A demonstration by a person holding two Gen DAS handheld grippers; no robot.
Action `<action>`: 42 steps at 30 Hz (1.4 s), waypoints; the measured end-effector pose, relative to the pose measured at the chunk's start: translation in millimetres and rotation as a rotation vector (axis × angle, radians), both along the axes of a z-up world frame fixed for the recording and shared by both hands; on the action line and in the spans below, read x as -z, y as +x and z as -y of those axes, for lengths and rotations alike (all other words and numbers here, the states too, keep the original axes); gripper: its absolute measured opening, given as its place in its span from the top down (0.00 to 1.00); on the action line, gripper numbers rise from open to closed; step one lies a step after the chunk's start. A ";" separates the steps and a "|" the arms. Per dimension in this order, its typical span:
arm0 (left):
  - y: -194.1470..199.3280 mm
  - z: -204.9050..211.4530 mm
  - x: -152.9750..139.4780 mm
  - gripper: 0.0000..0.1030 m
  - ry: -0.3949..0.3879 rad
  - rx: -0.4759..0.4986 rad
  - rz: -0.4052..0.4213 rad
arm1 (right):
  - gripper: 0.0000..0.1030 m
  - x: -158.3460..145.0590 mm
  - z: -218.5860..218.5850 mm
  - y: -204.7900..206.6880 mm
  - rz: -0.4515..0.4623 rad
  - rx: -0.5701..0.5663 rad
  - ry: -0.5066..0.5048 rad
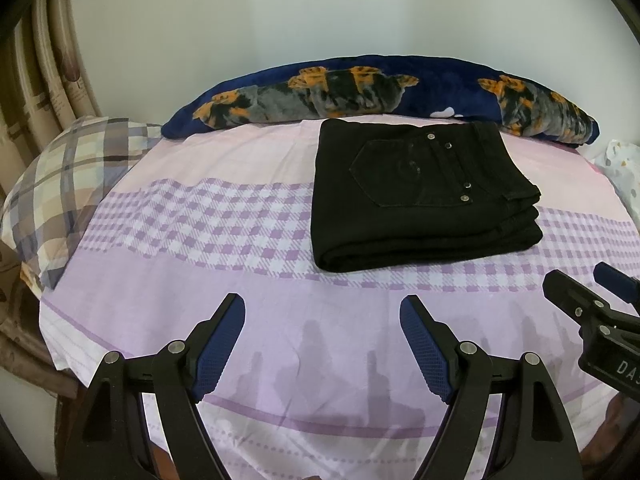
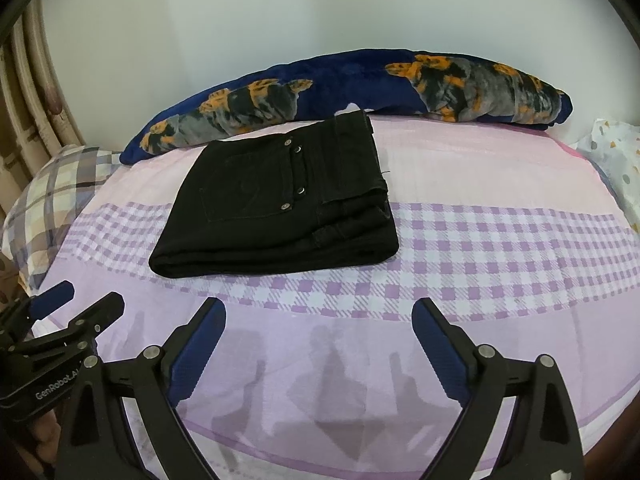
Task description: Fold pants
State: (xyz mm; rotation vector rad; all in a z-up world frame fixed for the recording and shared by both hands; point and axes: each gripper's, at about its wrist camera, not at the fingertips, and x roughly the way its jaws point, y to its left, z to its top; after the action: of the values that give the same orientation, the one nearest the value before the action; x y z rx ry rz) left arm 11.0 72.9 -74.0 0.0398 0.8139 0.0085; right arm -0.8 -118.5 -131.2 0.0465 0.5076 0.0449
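Note:
Black pants (image 1: 420, 200) lie folded into a thick rectangle on the bed, back pocket with metal rivets facing up; the right wrist view shows the pants (image 2: 280, 200) left of centre. My left gripper (image 1: 322, 308) hovers open over the sheet, nearer than the pants, nothing between its blue pads. My right gripper (image 2: 318, 312) is also open and empty, short of the pants' near fold. Each gripper shows at the edge of the other's view: the right gripper (image 1: 580, 280) at the right, the left gripper (image 2: 90, 296) at the lower left.
The bed sheet (image 1: 240, 216) is pink and lilac with a checked band. A rolled dark-blue blanket (image 1: 360, 88) with orange and grey pattern lies along the wall behind the pants. A plaid pillow (image 1: 64, 188) sits at the left, a white spotted cloth (image 2: 616, 160) at the right.

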 end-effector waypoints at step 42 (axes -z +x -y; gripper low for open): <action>4.3 -2.1 4.8 0.22 0.012 -0.003 -0.011 | 0.09 7.4 0.9 4.8 -0.029 -0.013 -0.011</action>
State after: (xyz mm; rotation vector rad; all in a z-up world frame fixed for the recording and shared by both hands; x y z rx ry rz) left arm 15.3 75.0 -78.7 0.0503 0.8249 0.0159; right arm 4.0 -119.4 -138.6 0.0330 0.5370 0.0544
